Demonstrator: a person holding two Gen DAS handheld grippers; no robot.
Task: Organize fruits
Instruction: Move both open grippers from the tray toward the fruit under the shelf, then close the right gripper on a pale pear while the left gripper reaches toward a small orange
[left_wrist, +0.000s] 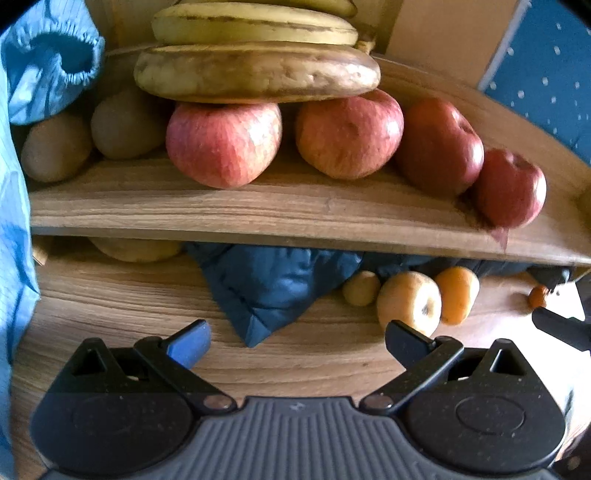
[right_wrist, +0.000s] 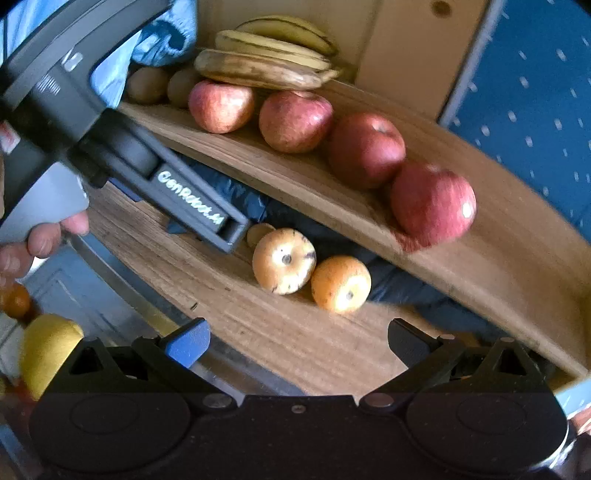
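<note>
— Wooden upper shelf (left_wrist: 258, 210): any room along its front edge?
— Bare strip only; four red apples (left_wrist: 223, 142) line it, bananas (left_wrist: 256, 72) on top.
— Claws?
— Left gripper (left_wrist: 297, 341) and right gripper (right_wrist: 297, 341) both spread, empty, near oranges (right_wrist: 284, 260) below.

Four red apples (left_wrist: 223, 144) line the shelf beneath bananas (left_wrist: 256, 72).
</note>
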